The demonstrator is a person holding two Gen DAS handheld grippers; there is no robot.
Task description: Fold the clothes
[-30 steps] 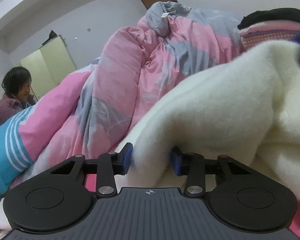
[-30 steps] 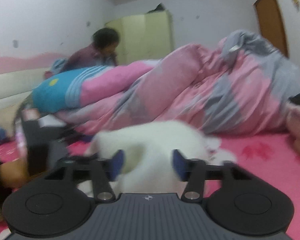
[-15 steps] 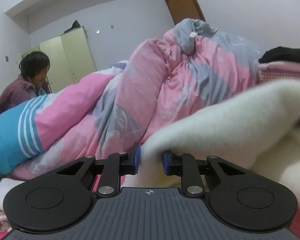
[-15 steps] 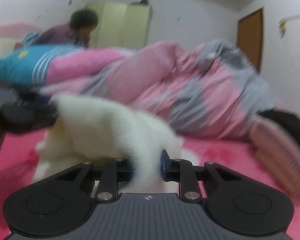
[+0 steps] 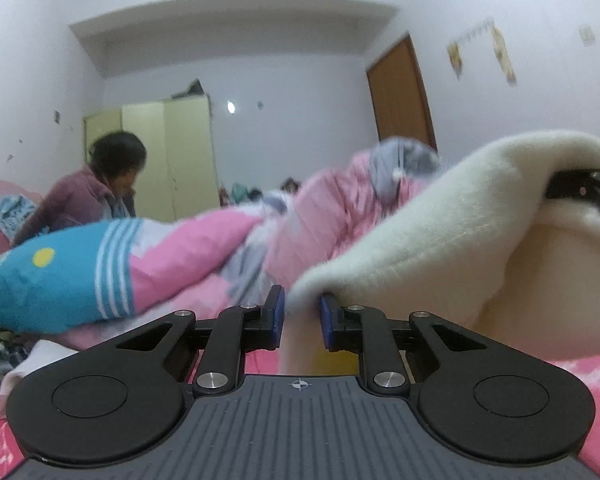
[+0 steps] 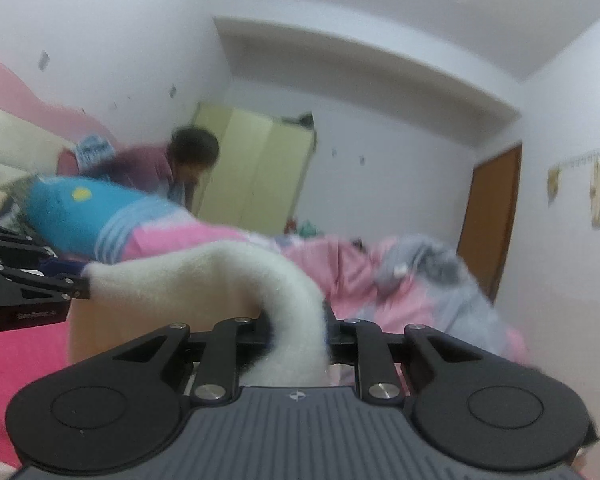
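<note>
A white fleece garment (image 5: 440, 232) hangs stretched between my two grippers above the pink bed. In the left wrist view my left gripper (image 5: 302, 316) has its jaws closing, and its blue pads pinch one edge of the fleece. The right gripper (image 5: 580, 188) shows at the far right, under the raised fold. In the right wrist view the fleece (image 6: 204, 276) arches from my right gripper (image 6: 296, 324) across to the left gripper (image 6: 80, 280). The right jaws are closing too, with a thick roll of fleece pinched between them that hides the left pad.
A pink and grey duvet (image 5: 332, 216) is heaped across the bed behind the fleece, with a blue and pink striped quilt (image 5: 60, 280) to its left. A person (image 5: 100, 184) bends over at the far left. A yellow wardrobe (image 5: 180, 152) and a brown door (image 5: 400, 92) stand beyond. Pink sheet (image 5: 580, 376) lies below.
Both grippers have closed on the white fleece and risen, lifting it off the bed. Both views have rolled and now look higher, showing more wall and ceiling.
</note>
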